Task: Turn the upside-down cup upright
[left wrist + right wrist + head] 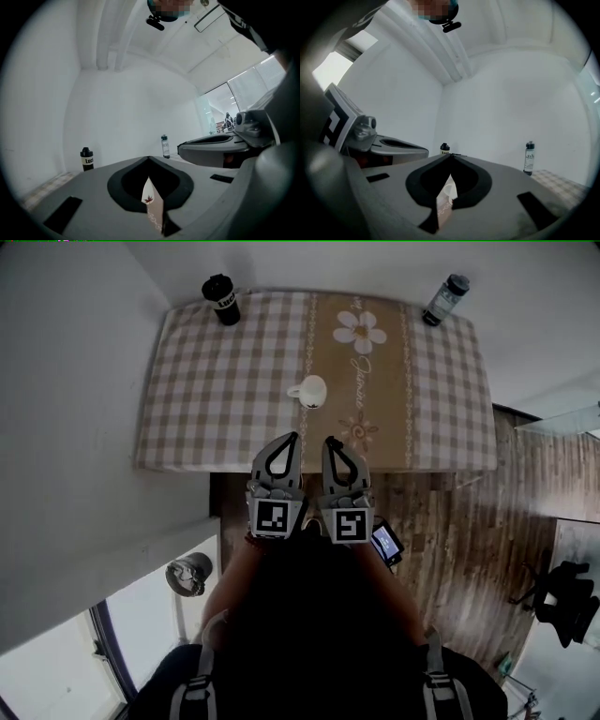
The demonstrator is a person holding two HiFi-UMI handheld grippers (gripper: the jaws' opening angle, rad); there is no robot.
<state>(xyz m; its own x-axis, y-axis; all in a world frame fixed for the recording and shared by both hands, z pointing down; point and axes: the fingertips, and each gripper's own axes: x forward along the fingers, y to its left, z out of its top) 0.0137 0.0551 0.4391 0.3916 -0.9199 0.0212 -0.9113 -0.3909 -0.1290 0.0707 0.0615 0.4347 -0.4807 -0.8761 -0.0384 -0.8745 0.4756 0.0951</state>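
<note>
The white cup (312, 391) is standing near the middle of the worktop (216, 381), on the tan strip of the checked cloth, with its handle pointing left. Its top is showing as a plain pale round. The cup is too small in the head view to tell whether that round is the base or the mouth.

The left tongs (292, 437) and right tongs (330, 440) are hovering side by side over the near edge of the worktop, pointing level toward the cup and well apart from it. Both are clenched tip to tip and are gripping nothing; only a sliver of cloth is showing through the hollow behind each pair of tips.

I judge this fits two stages equally. Either the cup is waiting base-up for a reach, or it is sitting mouth-up with the job done. The pictures are not settling which.

A black bottle (222, 299) and a clear bottle (445, 298) are standing at the far corners.
</note>
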